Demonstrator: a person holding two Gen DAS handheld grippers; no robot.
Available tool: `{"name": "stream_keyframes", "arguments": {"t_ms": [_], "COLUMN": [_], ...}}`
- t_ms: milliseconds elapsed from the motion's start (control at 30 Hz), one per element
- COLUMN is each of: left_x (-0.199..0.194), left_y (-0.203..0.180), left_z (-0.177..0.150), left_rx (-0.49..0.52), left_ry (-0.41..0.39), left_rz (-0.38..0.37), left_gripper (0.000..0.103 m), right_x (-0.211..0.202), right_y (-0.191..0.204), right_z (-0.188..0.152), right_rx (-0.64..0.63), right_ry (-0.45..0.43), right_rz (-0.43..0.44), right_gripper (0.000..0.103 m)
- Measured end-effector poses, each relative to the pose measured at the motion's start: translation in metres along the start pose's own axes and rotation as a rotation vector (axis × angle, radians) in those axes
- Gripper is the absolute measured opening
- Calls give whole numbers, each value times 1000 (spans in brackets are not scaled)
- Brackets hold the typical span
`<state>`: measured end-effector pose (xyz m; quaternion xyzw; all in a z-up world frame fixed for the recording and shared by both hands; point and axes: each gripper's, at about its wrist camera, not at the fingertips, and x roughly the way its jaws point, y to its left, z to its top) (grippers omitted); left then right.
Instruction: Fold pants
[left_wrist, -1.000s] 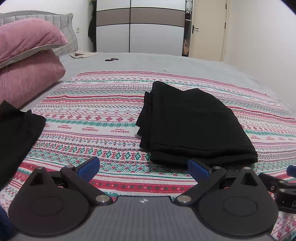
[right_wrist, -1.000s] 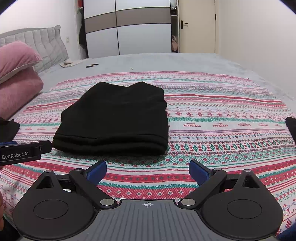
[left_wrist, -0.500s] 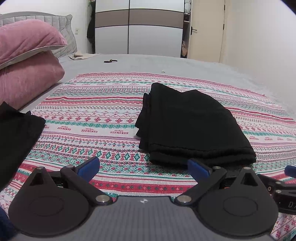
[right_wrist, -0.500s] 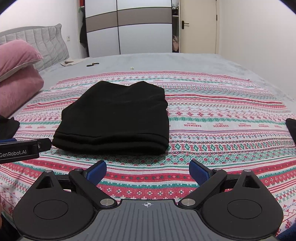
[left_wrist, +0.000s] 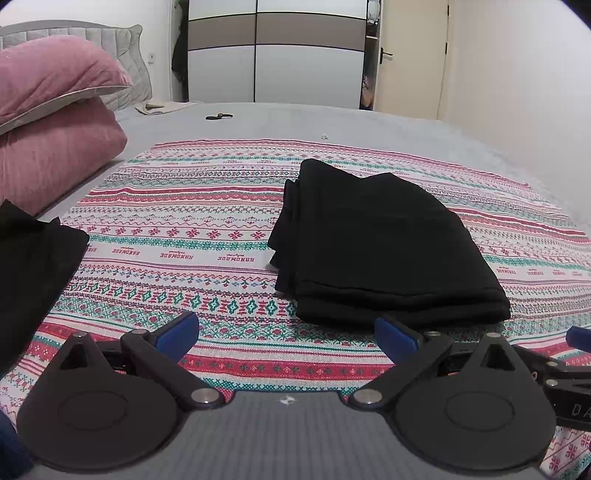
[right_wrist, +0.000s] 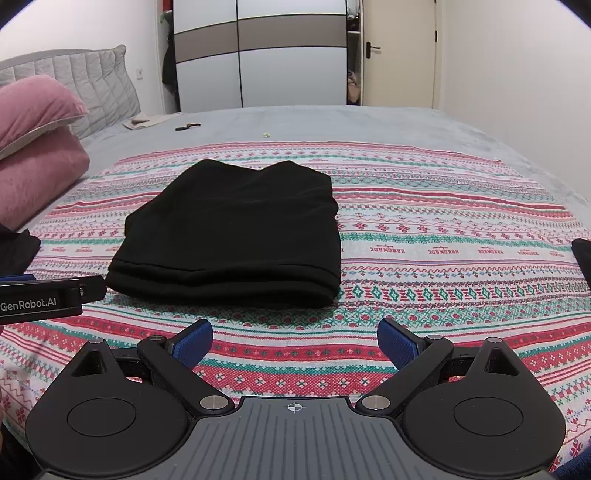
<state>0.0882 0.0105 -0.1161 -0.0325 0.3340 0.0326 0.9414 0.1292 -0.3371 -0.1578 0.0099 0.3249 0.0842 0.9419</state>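
Cloth of a second dark garment (left_wrist: 29, 273) is cut off by the left edge of the left wrist view, so its shape is unclear; another dark scrap (right_wrist: 583, 254) is clipped at the right edge of the right wrist view. A small dark object (left_wrist: 218, 116) far up the bed is too small to identify. The black pants (left_wrist: 380, 243) lie folded into a thick rectangle on the striped patterned blanket (left_wrist: 184, 229), just ahead of both tools. The left tongs (left_wrist: 286, 334) are spread wide and empty, above the blanket. The right tongs (right_wrist: 294, 339) are likewise spread and hold nothing. The blanket covers a grey bed (right_wrist: 369, 125). Pink pillows (left_wrist: 55, 122) are stacked at the left by a grey padded headboard (right_wrist: 85, 77). A wardrobe (right_wrist: 295, 55) and a door (right_wrist: 399, 51) stand at the far wall.
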Motion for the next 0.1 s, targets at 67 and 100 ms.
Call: {"name": "stream_keyframes", "arguments": {"t_ms": [67,100], "left_x": [0,0], "left_y": [0,0], "left_z": [0,0], "left_rx": [1,1], "left_ry": [2,3], "left_rz": [3,3], "left_gripper": [103,103], "right_x": [0,0], "right_y": [0,0], "right_z": [0,0], "right_rx": [-1,-1], "right_ry": [0,0], "right_rz": [1,0], "right_gripper": [97,97]}}
